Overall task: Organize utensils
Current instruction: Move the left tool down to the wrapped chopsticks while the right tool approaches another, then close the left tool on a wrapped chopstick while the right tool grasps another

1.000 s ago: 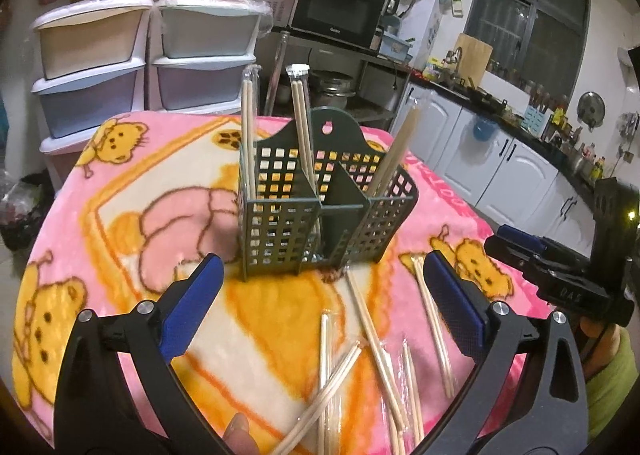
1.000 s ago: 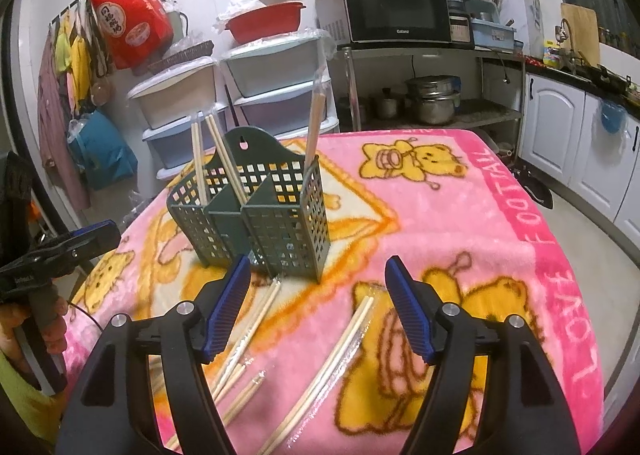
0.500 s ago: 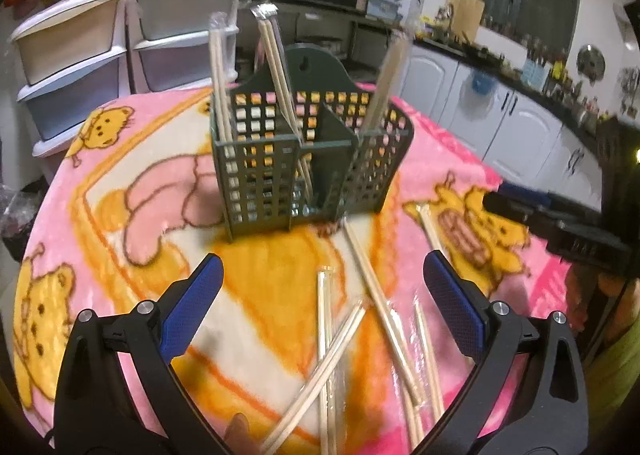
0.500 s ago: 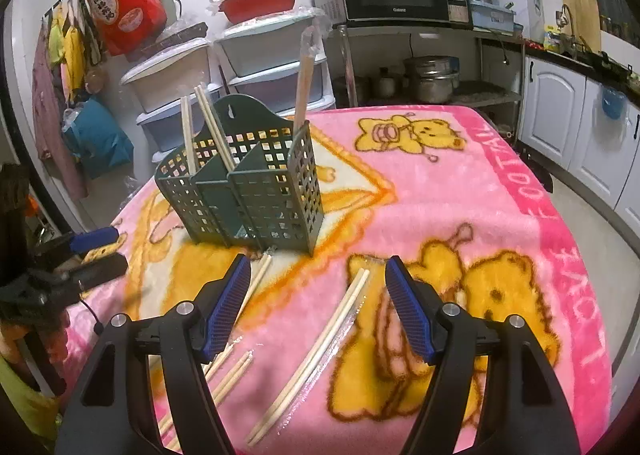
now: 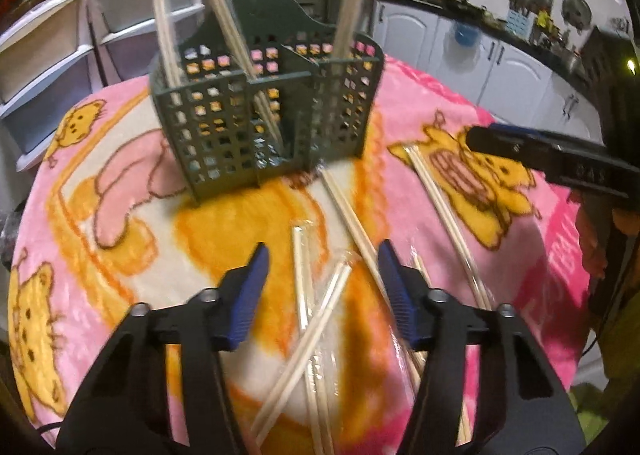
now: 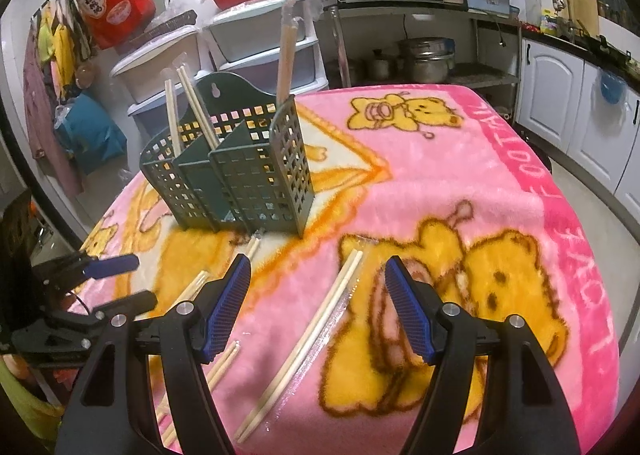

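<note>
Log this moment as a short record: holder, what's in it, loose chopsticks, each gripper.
holder: green utensil holder, upright on the pink blanket
in holder: three chopstick pairs standing, one per compartment
loose: wrapped chopstick pairs lying on the blanket in front of the holder
left gripper: jaws just been closing, over two crossed pairs, pads not touching them
right gripper: open, over one pair, holding nothing

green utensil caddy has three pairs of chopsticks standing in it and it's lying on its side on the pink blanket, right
Not quite. The green utensil caddy holds three pairs of chopsticks, but it stands upright on the pink blanket, not on its side. The right wrist view shows its base flat on the blanket and its open top facing up.
</note>
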The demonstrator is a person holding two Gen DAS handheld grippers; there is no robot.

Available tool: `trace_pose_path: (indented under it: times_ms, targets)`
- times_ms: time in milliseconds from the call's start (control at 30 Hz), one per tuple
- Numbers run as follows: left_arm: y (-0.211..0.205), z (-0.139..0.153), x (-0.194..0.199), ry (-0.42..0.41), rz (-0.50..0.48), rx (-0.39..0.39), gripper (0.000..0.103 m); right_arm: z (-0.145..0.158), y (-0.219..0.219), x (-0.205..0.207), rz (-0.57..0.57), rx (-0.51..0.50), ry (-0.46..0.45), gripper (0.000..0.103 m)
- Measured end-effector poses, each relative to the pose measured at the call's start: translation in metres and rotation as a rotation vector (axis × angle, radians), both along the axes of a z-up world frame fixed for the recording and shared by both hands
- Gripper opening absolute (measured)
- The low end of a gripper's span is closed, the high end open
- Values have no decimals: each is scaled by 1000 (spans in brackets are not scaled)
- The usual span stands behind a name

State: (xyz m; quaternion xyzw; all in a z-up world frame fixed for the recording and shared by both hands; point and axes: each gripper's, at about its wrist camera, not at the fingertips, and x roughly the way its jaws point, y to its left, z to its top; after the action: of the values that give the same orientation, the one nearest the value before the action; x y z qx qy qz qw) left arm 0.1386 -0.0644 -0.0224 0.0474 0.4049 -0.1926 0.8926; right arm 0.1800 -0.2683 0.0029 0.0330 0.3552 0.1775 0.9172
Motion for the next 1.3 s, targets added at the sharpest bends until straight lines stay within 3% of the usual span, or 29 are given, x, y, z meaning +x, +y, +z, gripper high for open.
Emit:
trace_pose_path:
  times_ms: [67,267,567,933,1300]
  targets:
    - [-3,-2,-1,3,-15,11,30,-2,1,2,2,-3,12,67]
    - [-8,-13,2,37,-48,19,23,-11,3,10,2,-14,46,67]
    - [-13,-28,13,98,-77,26,20,-30,1,35,-12,-24,131,59]
    - [-19,-35,26,129,-83,55,18,-42,7,68,0,-50,194,57]
    - [-26,-38,38,146,-85,55,16,-63,5,100,-46,-47,273,40]
